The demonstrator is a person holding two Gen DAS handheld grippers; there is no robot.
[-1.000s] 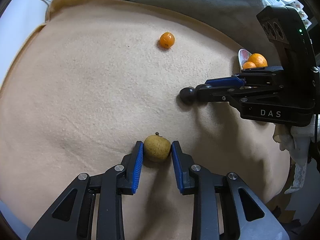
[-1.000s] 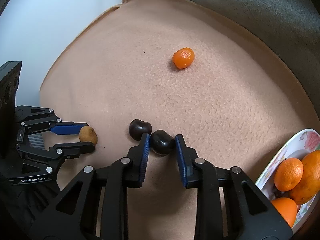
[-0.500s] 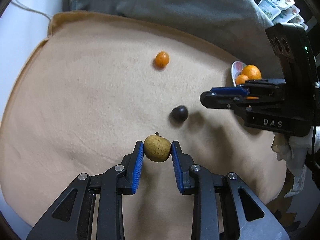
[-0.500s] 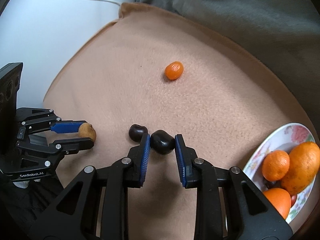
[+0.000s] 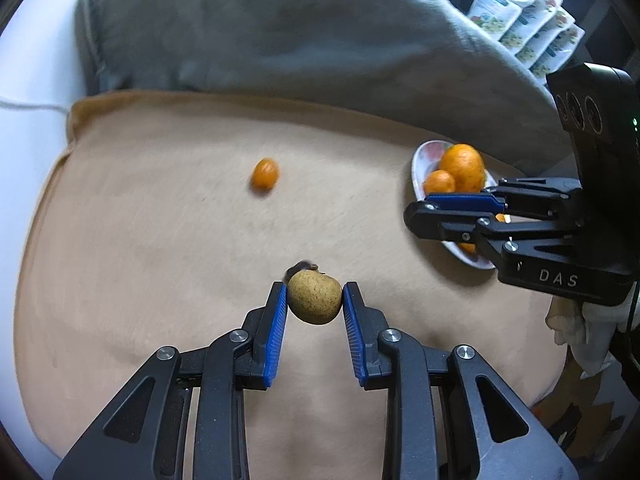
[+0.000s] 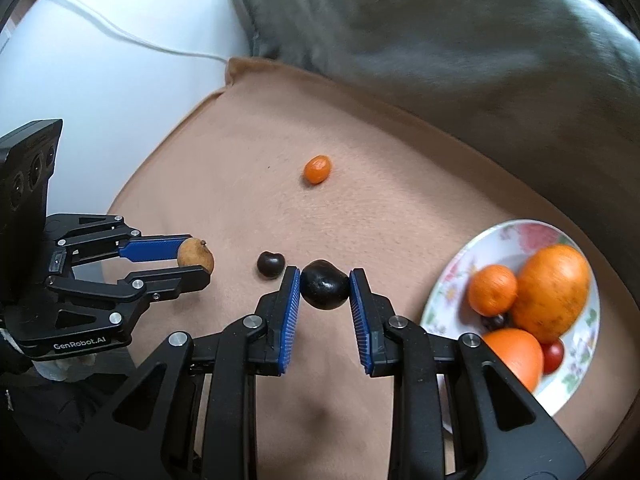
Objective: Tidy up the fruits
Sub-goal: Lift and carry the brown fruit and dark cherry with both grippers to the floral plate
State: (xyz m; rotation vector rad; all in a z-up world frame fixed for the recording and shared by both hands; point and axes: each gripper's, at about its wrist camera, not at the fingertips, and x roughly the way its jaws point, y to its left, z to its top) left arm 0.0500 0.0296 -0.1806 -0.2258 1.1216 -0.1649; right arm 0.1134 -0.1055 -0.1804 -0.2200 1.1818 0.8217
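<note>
Your left gripper (image 5: 315,306) has its blue-padded fingers (image 5: 276,336) closed on a speckled yellow-brown fruit (image 5: 314,297), a small stem at its top, and holds it clear above the tan blanket (image 5: 140,240). From the right wrist view you see the same fruit pinched at the fingertips, off to the left of the scene.

Your right gripper (image 6: 325,292) is clamped just as narrowly on a dark glossy fruit (image 6: 324,290) — the pads press both its sides, and it too hangs above the blanket. A second dark fruit (image 6: 271,265) lies on the blanket just beside the left pad, apart from the held one.

A small orange fruit (image 6: 317,169) sits alone near the middle of the blanket, well apart from both grippers. At the right edge a flowered plate (image 6: 448,280) rests on the blanket with three orange citrus fruits of different sizes piled together, a small red fruit (image 6: 553,356) and something dark tucked among them.

Behind the blanket lies a grey cushion (image 6: 440,40) — a white cable (image 6: 120,36) runs across the pale surface to its left.
</note>
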